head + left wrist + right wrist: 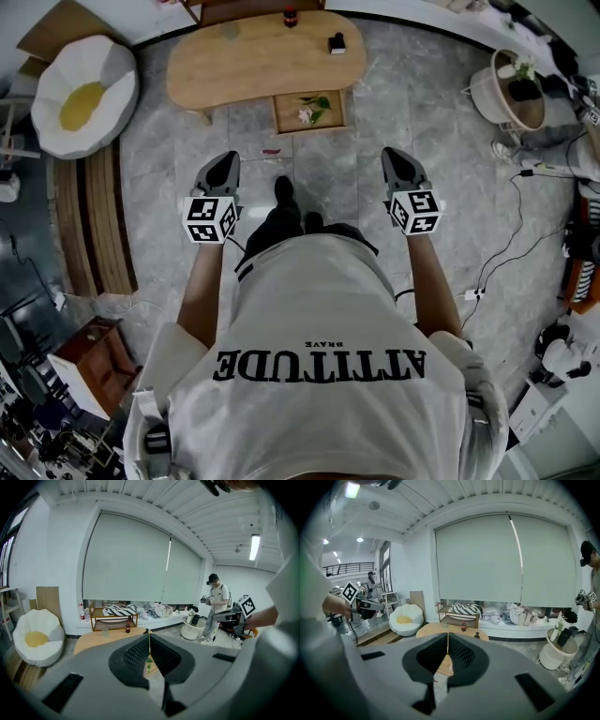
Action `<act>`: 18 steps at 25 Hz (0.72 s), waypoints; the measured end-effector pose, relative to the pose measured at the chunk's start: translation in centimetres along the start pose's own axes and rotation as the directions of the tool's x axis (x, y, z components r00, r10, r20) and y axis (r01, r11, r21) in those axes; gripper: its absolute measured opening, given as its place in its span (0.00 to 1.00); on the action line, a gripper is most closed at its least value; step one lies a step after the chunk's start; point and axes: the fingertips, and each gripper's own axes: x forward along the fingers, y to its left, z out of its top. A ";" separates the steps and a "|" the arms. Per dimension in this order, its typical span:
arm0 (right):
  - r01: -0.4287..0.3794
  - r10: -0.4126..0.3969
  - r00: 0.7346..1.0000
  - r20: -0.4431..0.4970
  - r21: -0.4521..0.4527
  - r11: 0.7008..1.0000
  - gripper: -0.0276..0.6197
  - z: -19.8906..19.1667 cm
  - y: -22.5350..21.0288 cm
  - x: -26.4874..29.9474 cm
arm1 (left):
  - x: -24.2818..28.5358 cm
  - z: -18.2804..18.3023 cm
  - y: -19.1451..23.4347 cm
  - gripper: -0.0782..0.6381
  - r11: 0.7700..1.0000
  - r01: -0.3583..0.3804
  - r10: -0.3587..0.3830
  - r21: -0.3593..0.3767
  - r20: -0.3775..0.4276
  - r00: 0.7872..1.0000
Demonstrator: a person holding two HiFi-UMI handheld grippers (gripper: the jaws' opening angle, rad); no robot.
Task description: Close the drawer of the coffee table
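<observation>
- The coffee table [267,56] is seen at the top of the head view, on the grey stone floor [375,122].
- Its drawer [309,111] is pulled out from the near edge toward the person – it is open, and a few flowers with green leaves [312,107] are lying in it.
- A dark bottle [290,17] and a small black object [337,42] are standing on the table top, well apart from each other.
- The left gripper [226,157] is held in the air, short of the table and to the left of the drawer; its jaws are pressed together and nothing is gripped between them.
- The right gripper [396,154] is held at about the same level, to the right of the drawer – its jaws are also shut together, with nothing held.
- Neither gripper is touching the drawer or the table.
- A white seat shaped like a fried egg [84,94] is placed left of the table, and a white basket [489,94] is found at the right.
- Another person [216,604] is seen standing far behind in the left gripper view.
</observation>
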 end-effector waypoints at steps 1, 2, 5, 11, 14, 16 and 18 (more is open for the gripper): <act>0.002 -0.002 1.000 -0.003 0.003 1.000 0.07 0.2 0.2 0.6 | 0.4 0.1 0.5 0.14 1.000 0.006 -0.006 0.000 -0.004 1.000; 0.003 -0.003 1.000 -0.006 0.005 1.000 0.07 0.4 0.3 1.2 | 0.8 0.1 1.1 0.14 1.000 0.011 -0.011 0.000 -0.010 1.000; 0.001 -0.001 1.000 -0.020 0.000 1.000 0.07 1.0 0.8 3.2 | 2.1 0.4 2.7 0.14 1.000 0.027 -0.027 0.003 -0.022 0.999; 0.001 -0.002 0.998 -0.057 -0.024 1.000 0.07 1.7 1.4 7.2 | 4.8 1.8 5.3 0.14 0.998 0.059 -0.058 0.030 -0.030 0.998; 0.011 -0.013 0.997 -0.072 -0.024 1.000 0.07 1.8 1.6 8.7 | 5.7 2.3 6.4 0.14 0.995 0.081 -0.080 0.055 -0.035 0.996; 0.019 -0.021 0.997 -0.080 -0.023 1.000 0.07 2.0 1.8 9.6 | 6.2 2.5 7.3 0.14 0.993 0.096 -0.093 0.062 -0.042 0.995; 0.026 -0.028 0.996 -0.086 -0.022 0.999 0.07 2.2 1.9 10.6 | 6.9 2.5 8.2 0.14 0.992 0.115 -0.112 0.059 -0.054 0.992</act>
